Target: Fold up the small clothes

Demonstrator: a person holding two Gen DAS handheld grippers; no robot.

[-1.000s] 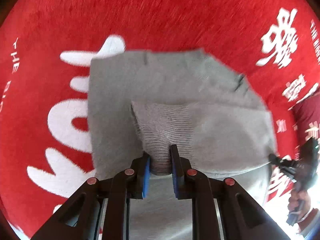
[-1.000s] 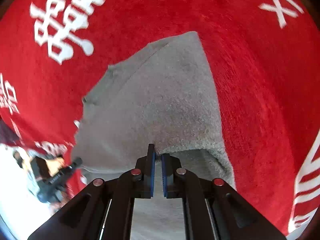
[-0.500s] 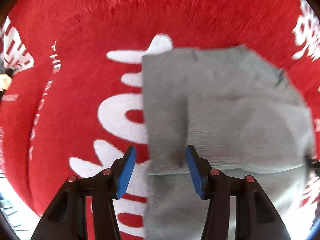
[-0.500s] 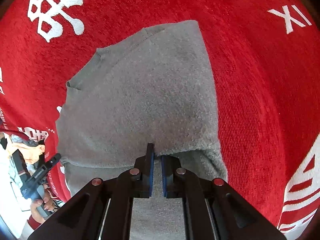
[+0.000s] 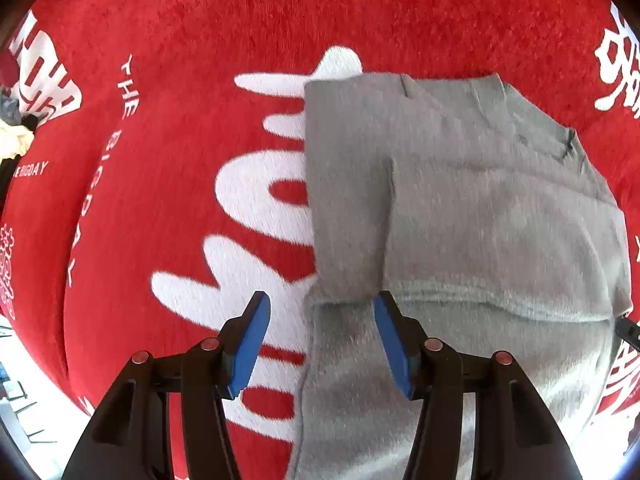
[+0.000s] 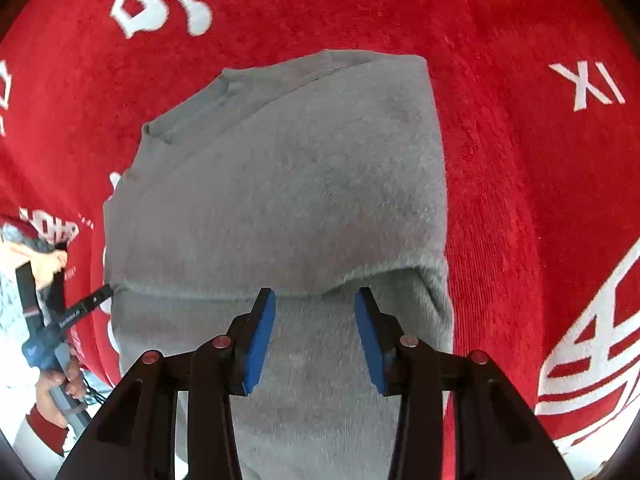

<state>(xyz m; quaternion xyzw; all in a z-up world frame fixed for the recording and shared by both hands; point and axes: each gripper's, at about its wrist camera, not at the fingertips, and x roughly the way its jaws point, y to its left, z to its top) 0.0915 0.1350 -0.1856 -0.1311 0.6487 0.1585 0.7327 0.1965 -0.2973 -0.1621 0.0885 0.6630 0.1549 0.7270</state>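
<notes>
A small grey knit garment lies folded on a red cloth, one layer doubled over another with its hem running across. My left gripper hovers open above the garment's left edge, and its blue pads touch nothing. In the right wrist view the same garment fills the middle. My right gripper is above the fold's near edge with its jaws opening. The fabric lies below the pads, which do not press on it. The left gripper shows at the far left, held by a hand.
The red cloth with large white lettering covers the whole surface and spreads wide around the garment. A bright floor shows past its edge at the lower left. The right gripper's tip peeks in at the right edge.
The left gripper let go of the grey fold, opened and shifted left. The right gripper was shut on the fabric edge half a second ago and now stands apart. The garment lies flatter.
</notes>
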